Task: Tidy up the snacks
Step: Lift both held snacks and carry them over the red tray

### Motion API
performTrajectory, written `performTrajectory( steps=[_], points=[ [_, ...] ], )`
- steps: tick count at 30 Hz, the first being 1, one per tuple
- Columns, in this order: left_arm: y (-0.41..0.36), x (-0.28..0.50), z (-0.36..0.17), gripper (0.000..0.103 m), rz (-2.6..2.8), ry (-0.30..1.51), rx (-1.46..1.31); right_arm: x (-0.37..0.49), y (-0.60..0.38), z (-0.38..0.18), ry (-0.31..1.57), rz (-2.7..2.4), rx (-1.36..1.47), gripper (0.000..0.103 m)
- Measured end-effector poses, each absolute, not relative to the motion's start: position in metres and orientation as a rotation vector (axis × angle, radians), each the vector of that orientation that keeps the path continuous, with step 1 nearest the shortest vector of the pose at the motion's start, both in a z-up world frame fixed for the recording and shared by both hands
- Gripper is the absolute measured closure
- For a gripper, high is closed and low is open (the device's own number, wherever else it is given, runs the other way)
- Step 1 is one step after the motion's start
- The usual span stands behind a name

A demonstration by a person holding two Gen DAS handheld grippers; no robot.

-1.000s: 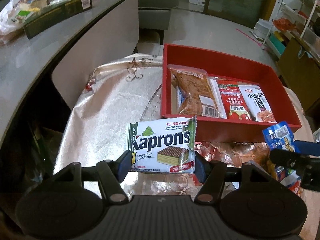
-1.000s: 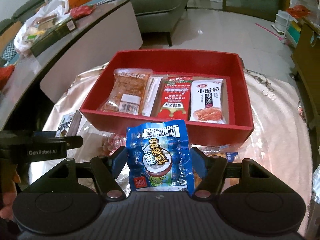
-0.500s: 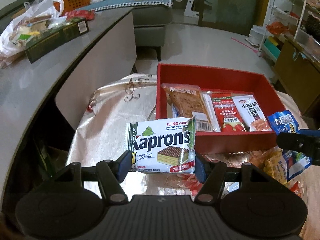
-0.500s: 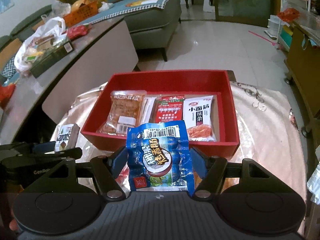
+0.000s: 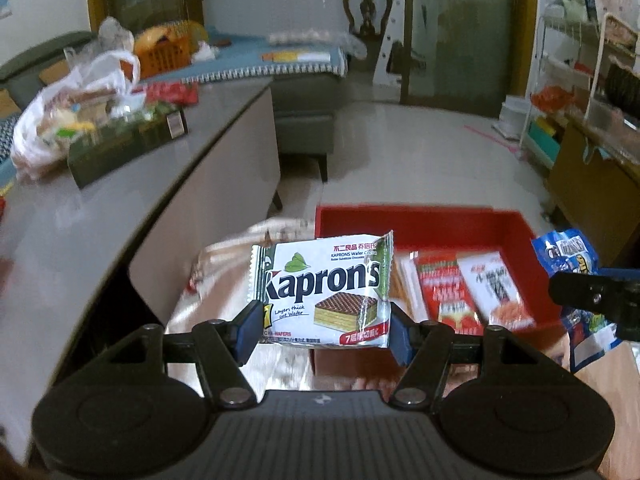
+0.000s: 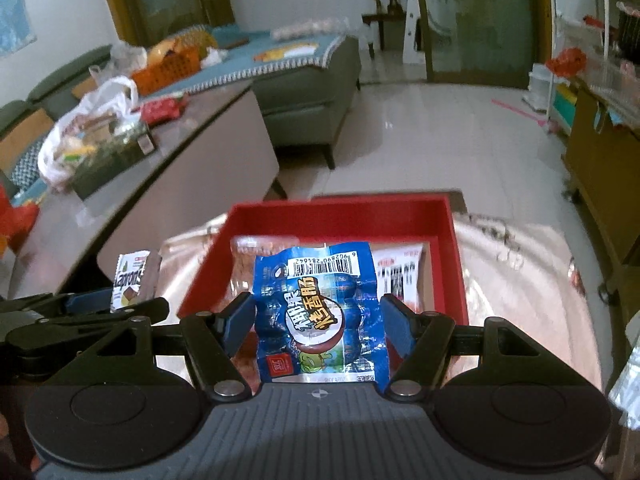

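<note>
Nearest in the left wrist view: left claw [image 5: 322,332], blue pads pressed on both side edges of the white Kaprons wafer pack [image 5: 325,290], clamped narrow and carrying it upright, label facing the camera, clear of the surface below. Off to the right of that view, the other claw's black finger and its blue packet.

Nearest in the right wrist view: right claw [image 6: 318,330], pads closed on either side of the blue sausage packet [image 6: 322,314], barcode at the top, held upright and off the surface. At the left edge, the left claw side-on with the wafer pack.

Just beyond both claws: red tray [image 6: 456,264] on the shiny cloth-covered worktop [image 6: 532,280], already holding a row of packets lying flat, among them a red packet [image 5: 450,290] and a white one [image 5: 498,292] side by side, plus a clear-wrapped brownish snack [image 6: 242,268] at the left, mostly hidden behind the blue packet.

Further left: long grey counter [image 5: 100,216] bearing a white plastic bag [image 5: 72,120] and a dark green box [image 5: 128,144].

Farthest: grey sofa [image 6: 308,92] with a blue cover, pale tiled floor [image 6: 440,136], wooden chair [image 5: 367,6] against the wall.
</note>
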State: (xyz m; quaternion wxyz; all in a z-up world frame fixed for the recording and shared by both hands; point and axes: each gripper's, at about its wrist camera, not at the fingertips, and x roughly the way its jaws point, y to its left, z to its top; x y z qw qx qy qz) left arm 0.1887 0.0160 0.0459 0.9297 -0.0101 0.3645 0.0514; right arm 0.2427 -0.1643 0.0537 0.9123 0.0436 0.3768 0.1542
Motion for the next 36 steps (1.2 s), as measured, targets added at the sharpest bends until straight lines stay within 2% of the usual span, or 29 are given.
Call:
performTrajectory(
  steps=[15,36],
  points=[
    [-0.004,0.217,0.065,0.046,0.116,0.655,-0.01,0.257,-0.167,0.081,0.66,0.285,0.101,0.029],
    [-0.023,0.266,0.051,0.046,0.114,0.703,-0.013,0.304,-0.16,0.07,0.709,0.266,0.086,0.028]
  ],
)
